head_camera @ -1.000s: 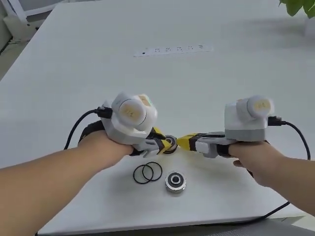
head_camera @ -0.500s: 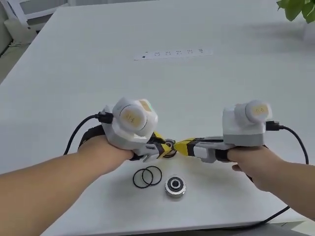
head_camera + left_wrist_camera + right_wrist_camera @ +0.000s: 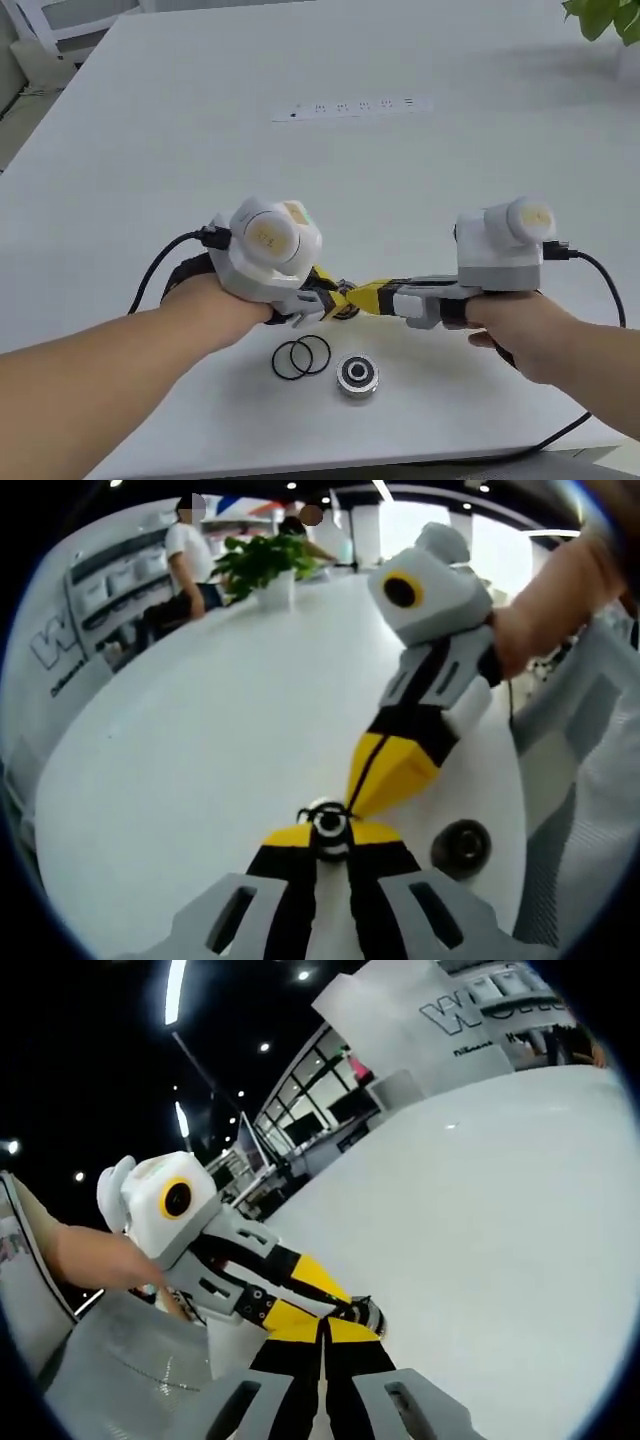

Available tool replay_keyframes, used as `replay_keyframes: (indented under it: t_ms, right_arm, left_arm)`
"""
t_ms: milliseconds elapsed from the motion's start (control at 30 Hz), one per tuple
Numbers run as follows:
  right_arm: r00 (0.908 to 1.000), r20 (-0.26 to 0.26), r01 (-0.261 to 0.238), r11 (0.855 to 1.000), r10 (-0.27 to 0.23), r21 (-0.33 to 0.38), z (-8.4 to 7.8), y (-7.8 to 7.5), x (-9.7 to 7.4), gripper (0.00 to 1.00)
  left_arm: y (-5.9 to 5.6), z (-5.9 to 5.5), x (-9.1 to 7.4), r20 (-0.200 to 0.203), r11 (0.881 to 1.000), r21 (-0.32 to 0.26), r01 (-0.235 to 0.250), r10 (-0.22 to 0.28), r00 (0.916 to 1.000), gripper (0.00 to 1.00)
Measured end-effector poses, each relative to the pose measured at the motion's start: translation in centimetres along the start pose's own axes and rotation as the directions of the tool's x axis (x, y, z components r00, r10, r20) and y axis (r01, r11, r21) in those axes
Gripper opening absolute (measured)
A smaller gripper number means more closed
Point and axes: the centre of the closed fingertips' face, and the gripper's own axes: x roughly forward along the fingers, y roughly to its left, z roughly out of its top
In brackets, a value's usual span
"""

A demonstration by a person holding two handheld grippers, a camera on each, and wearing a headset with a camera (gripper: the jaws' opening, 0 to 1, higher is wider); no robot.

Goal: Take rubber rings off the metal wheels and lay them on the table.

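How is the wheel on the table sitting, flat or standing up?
Flat. The wheel lies on the table with its round face and centre hole pointing up, beside two loose rings.

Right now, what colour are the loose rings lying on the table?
Black. The rings show best in the head view.

The tips of your left hand-held gripper [image 3: 336, 293] and right hand-held gripper [image 3: 360, 294] hide most of the wheel [image 3: 345, 306] in the head view; you can't tell whether it carries a ring. The plant [image 3: 603, 14] is cut off at the corner.
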Motion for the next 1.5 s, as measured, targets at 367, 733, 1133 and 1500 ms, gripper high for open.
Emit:
replay_keyframes:
  t_ms: [367, 733, 1133, 1500]
  right_arm:
    - [1.0000, -0.001, 0.009, 1.000, -0.009, 0.004, 0.0, 0.4, 0.2, 0.00]
    - [0.9978, 0.006, 0.067, 0.998, -0.066, -0.015, 0.2, -0.8, 0.0, 0.00]
    - [0.9982, 0.023, 0.056, 0.998, -0.056, -0.011, 0.8, -0.6, -0.1, 0.00]
    - [0.9989, 0.036, 0.032, 0.999, -0.032, -0.014, 1.3, 0.1, -0.1, 0.00]
  left_arm:
    - [0.0, 0.1, 0.0, 0.009, 1.000, -0.013, 0.000, 0.000, 1.0000, 0.11]
    - [0.0, 0.2, 0.0, 0.009, 1.000, -0.018, 0.000, 0.000, 1.0000, 0.15]
    - [-0.7, 1.3, -1.8, 0.062, 1.000, -0.013, 0.025, -0.024, 0.9978, 0.25]
    - [-1.1, 1.6, -4.2, 0.106, 0.999, -0.002, 0.036, -0.036, 0.9937, 0.33]
